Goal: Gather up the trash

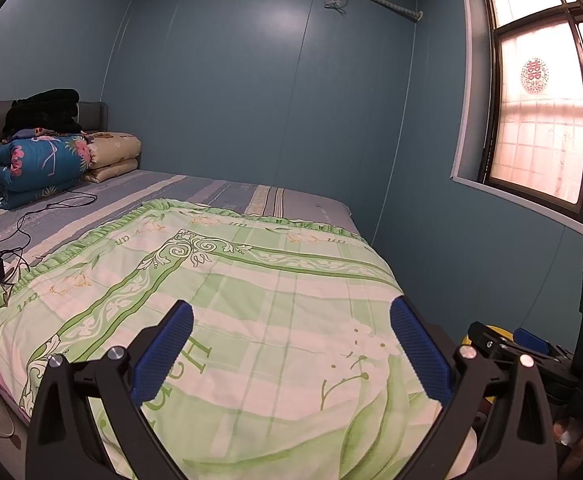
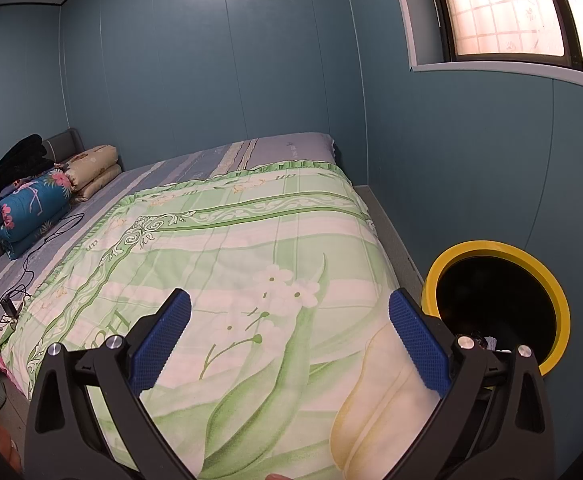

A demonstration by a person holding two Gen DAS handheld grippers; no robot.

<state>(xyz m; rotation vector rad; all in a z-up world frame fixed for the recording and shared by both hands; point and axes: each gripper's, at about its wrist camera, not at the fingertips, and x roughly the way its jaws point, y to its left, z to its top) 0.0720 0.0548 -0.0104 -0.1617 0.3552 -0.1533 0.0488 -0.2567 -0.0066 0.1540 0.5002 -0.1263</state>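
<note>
Bedroom, both tools spread and empty above the bed [image 2: 251,240].
Left tool [image 1: 291,344]; right tool [image 2: 289,340]; yellow-rimmed bin [image 2: 555,284] at right, contents dark, indistinct.

Trash bin [image 2: 547,280]: round, yellow rim, dark inside, upright on the floor beside the bed's foot corner, at 4 o'clock in right view. Small scraps [image 2: 487,342] lie inside, unclear.

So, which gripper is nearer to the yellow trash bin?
Right. The right gripper is just beside the yellow trash bin; the left gripper is farther left.
</note>
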